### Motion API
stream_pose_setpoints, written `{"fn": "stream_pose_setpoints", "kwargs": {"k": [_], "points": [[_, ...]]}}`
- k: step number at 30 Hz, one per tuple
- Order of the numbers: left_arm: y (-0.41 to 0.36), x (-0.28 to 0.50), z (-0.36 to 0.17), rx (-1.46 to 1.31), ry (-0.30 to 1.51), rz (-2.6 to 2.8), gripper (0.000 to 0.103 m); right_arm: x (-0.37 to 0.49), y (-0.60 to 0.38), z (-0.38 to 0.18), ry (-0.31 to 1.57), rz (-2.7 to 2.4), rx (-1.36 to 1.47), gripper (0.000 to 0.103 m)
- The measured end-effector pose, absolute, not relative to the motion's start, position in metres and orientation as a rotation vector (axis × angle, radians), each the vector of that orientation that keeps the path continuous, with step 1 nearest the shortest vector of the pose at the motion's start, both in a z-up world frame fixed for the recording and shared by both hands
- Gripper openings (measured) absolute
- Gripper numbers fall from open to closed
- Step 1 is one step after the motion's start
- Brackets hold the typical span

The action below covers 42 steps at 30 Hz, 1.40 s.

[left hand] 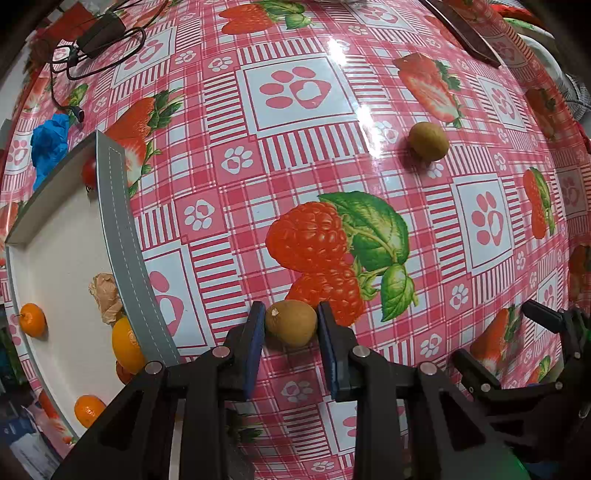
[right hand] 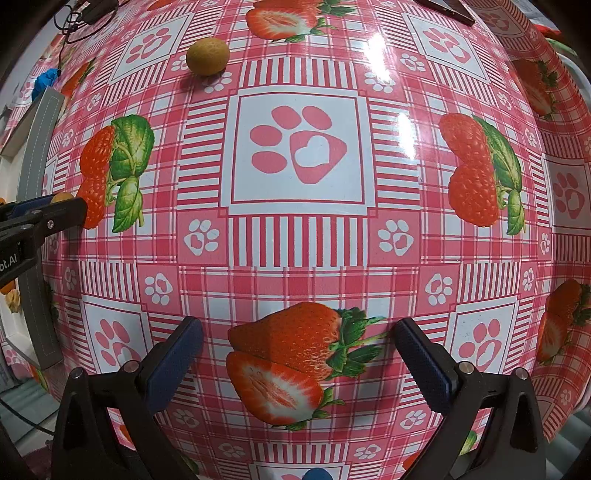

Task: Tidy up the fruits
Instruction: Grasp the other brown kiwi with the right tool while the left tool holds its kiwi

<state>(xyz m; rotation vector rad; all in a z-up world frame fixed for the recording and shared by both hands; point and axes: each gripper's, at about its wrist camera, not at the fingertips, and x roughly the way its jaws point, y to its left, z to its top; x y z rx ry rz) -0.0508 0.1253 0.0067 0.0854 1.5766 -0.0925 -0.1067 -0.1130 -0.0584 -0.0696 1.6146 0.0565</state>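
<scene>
My left gripper [left hand: 291, 321] is shut on a brown kiwi [left hand: 291, 323], held between its blue pads just above the tablecloth. A second kiwi [left hand: 428, 142] lies farther off to the right; it also shows in the right wrist view [right hand: 207, 56]. A white tray with a grey rim [left hand: 122, 236] sits at the left and holds oranges [left hand: 32, 319], a larger orange [left hand: 127, 345], a tomato [left hand: 88, 171] and a crumpled beige wrapper [left hand: 107, 297]. My right gripper [right hand: 297, 347] is open and empty above the cloth. The left gripper [right hand: 55, 210] shows at that view's left edge.
A black cable and adapter [left hand: 99, 33] lie at the far left. A blue crumpled bag [left hand: 50, 144] sits behind the tray. A dark flat object [left hand: 465, 33] lies at the far right. The right gripper [left hand: 535, 332] shows at the lower right.
</scene>
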Motion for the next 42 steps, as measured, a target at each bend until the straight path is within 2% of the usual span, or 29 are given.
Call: {"fn": "stream_pose_setpoints", "kwargs": {"k": [29,32,42], "points": [[0.126,-0.05,0.007,0.078,1.581,-0.091,0.031,-0.101,-0.111,-0.059,1.638,0.056,-0.071,0.103],[0.126,-0.051,0.006,0.074,1.581,-0.092,0.031,-0.087,-0.107,-0.06,1.689,0.059,-0.066,0.103],[0.129,-0.051,0.006,0.057,1.58,-0.083,0.031,0.015,-0.048,-0.021,1.513,0.145,-0.052,0.103]]}}
